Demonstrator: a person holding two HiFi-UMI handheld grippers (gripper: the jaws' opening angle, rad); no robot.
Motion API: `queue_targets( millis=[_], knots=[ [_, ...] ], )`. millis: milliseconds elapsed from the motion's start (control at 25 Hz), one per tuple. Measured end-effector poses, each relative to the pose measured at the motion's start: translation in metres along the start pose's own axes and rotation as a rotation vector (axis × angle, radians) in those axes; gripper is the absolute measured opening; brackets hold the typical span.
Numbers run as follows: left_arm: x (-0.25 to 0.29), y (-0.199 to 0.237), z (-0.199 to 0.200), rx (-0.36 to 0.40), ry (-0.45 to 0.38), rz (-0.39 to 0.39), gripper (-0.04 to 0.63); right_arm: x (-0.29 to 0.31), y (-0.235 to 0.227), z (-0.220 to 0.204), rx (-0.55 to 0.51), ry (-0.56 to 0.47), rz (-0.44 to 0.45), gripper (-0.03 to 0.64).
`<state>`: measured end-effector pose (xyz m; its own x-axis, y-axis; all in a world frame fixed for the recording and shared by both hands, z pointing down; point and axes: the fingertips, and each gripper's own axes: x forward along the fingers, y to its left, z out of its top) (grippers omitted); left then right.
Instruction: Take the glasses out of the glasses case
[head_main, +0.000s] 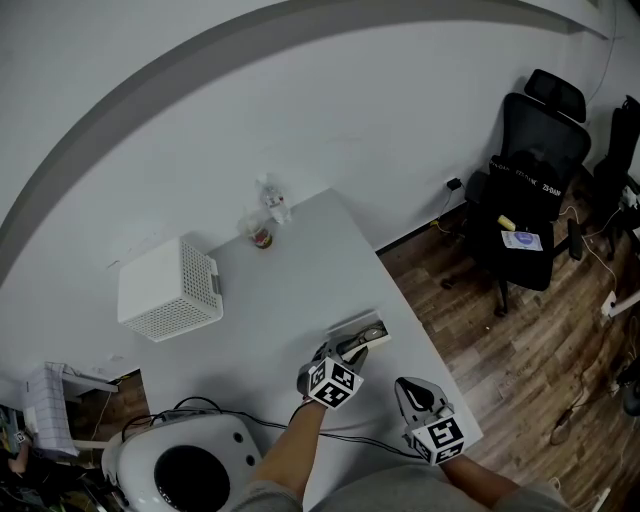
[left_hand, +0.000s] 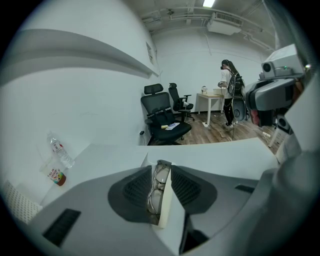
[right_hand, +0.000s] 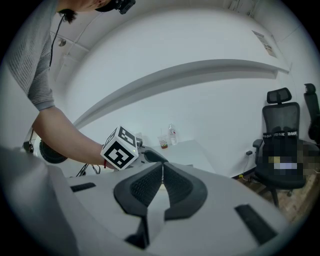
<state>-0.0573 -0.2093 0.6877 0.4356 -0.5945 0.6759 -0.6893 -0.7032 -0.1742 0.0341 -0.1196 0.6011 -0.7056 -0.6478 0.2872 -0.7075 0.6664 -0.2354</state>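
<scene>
Head view, lower centre: glasses case (head_main: 368, 324) lies on white surface (head_main: 300, 285). Left gripper (head_main: 362, 345) jaws narrowly apart, pinching the glasses (left_hand: 159, 187) inside it against its wall. Right gripper (head_main: 402, 384) jaws together, empty.

In the left gripper view the white wall of the glasses case (left_hand: 166, 205) hides one side of the glasses (left_hand: 157, 181). I cannot tell whether my left tool (left_hand: 161, 168) presses them. In the head view that tool covers part of the case. The label on the bottle (left_hand: 60, 152) is too small to read.
</scene>
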Motion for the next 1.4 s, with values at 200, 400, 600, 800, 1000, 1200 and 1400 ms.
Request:
queue_targets(
  millis=[200,400,600,800,1000,1200,1400],
  knots=[
    [0.007,0.003,-0.002,0.018,0.020,-0.004,0.127,0.004,-0.001,0.001,0.001,-0.004,0.001,0.012],
    [0.017,0.003,-0.008,0.013,0.065,-0.014,0.127,0.005,-0.001,-0.001,0.003,0.006,-0.001,0.012],
    [0.030,0.000,-0.019,0.015,0.143,-0.036,0.119,0.004,-0.004,-0.005,0.015,0.009,-0.005,0.012],
    [0.038,0.006,-0.024,0.043,0.191,-0.038,0.112,0.006,-0.005,-0.009,0.023,0.015,-0.007,0.012],
    [0.045,0.008,-0.025,0.056,0.230,-0.044,0.112,0.008,-0.007,-0.006,0.020,0.017,-0.015,0.012],
    [0.053,0.004,-0.029,0.003,0.283,-0.054,0.095,0.007,-0.009,-0.010,0.033,0.021,-0.021,0.012],
    [0.061,0.010,-0.033,-0.007,0.320,-0.028,0.095,0.007,-0.010,-0.010,0.036,0.022,-0.027,0.012]
  ],
)
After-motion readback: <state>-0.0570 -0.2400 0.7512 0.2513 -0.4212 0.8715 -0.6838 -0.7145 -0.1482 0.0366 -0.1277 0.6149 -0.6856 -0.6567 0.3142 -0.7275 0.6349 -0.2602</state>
